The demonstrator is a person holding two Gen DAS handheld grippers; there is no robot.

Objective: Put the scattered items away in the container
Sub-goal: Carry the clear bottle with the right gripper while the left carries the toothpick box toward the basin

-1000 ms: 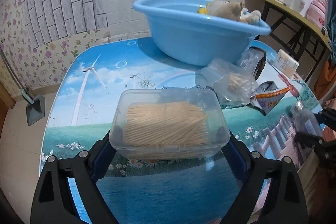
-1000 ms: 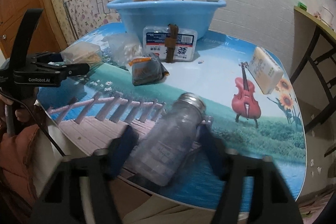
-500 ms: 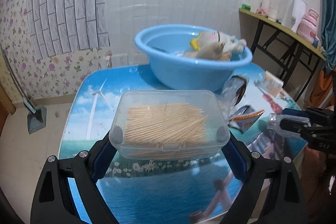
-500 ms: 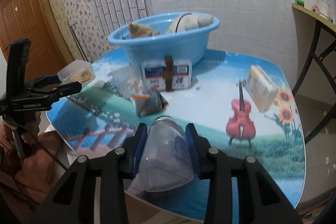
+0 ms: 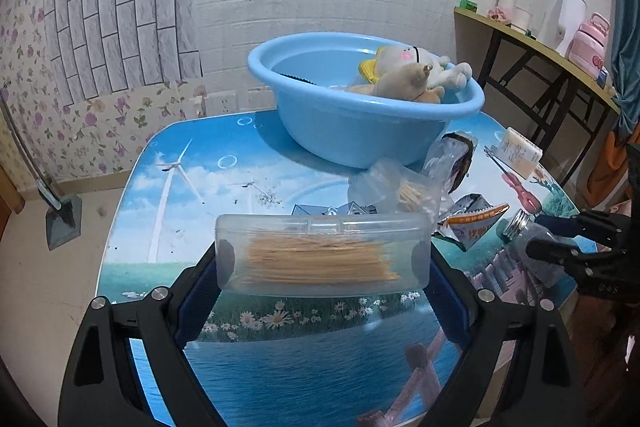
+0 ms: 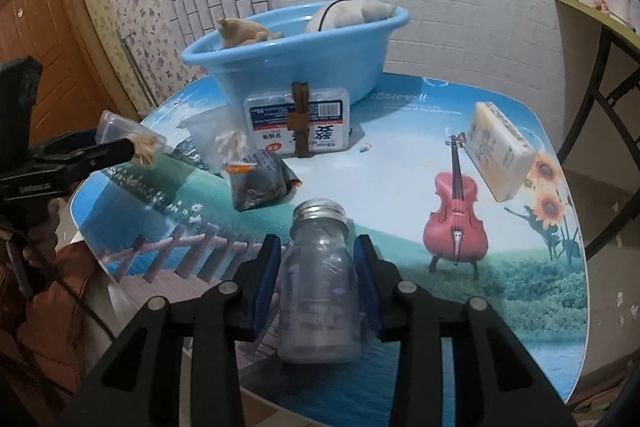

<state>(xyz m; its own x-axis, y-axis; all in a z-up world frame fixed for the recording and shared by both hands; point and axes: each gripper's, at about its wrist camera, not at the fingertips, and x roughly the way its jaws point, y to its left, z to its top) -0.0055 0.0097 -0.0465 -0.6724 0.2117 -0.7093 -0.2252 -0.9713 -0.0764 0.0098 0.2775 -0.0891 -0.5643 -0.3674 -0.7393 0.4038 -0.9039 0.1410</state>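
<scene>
My left gripper [image 5: 323,259] is shut on a clear plastic box of toothpicks [image 5: 322,255], held above the near part of the table and tipped on its side. It also shows in the right wrist view [image 6: 128,139]. My right gripper [image 6: 318,283] is shut on a clear glass jar [image 6: 320,283] with a metal screw rim, lifted over the table's front edge. The blue basin [image 5: 360,115] stands at the back of the table with plush toys [image 5: 408,75] inside.
On the table [image 6: 400,195] lie a clear bag of sticks [image 5: 400,187], a dark snack packet [image 6: 256,183], a flat white pack with a brown strap [image 6: 298,119] and a cream soap bar [image 6: 500,151]. A side desk [image 5: 540,43] stands at right.
The toothpick box has tipped from lid-up onto its side and the left gripper has risen a little. The right gripper has lifted the jar and now holds it straight between its fingers.
</scene>
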